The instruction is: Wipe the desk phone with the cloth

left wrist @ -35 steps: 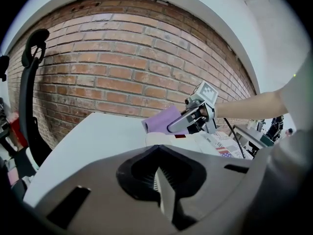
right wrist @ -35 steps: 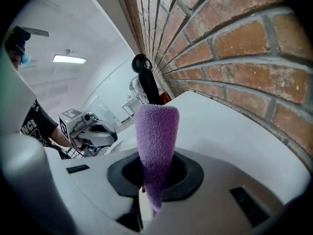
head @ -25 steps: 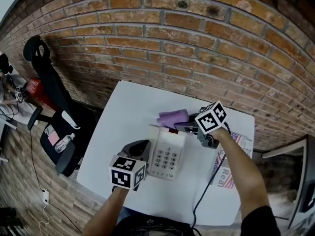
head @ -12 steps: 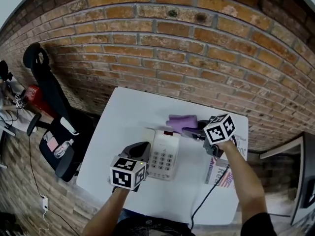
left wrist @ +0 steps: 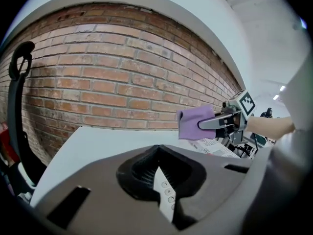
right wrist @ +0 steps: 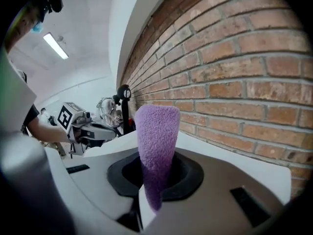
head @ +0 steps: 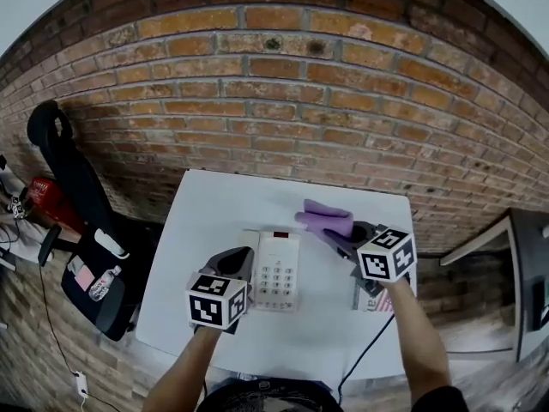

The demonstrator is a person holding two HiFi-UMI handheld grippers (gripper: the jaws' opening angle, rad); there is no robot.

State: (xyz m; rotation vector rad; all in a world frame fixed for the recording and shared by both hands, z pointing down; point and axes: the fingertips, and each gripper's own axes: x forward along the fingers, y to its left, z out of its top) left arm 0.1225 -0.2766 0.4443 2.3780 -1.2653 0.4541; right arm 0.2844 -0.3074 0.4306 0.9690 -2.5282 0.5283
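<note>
Filling the far side of the head view is a red brick wall (head: 283, 101), and against it stands a white rectangular table (head: 214, 204) with a black office chair (head: 99, 260) off its left edge. Lying near the middle of the table, its keypad facing up, is the white push-button desk phone (head: 276, 269). A printed sheet of paper with red and blue marks (head: 371, 297) lies at the table's right edge, and a thin black cable (head: 360, 350) runs from it over the near edge. The left gripper (head: 243, 256) rests against the phone's left side; in the left gripper view its jaws are drawn close on a narrow slice of the phone, with the keys 1, 4 and 7 showing between them. The right gripper (head: 339, 233) reaches in from the right edge, and its jaws are clamped on the small purple terry cloth (head: 326, 219), which stands up out of them in the right gripper view. The cloth is held in the air clear of the table top, just beyond the phone's far right corner and apart from the phone, near the table's far edge.
</note>
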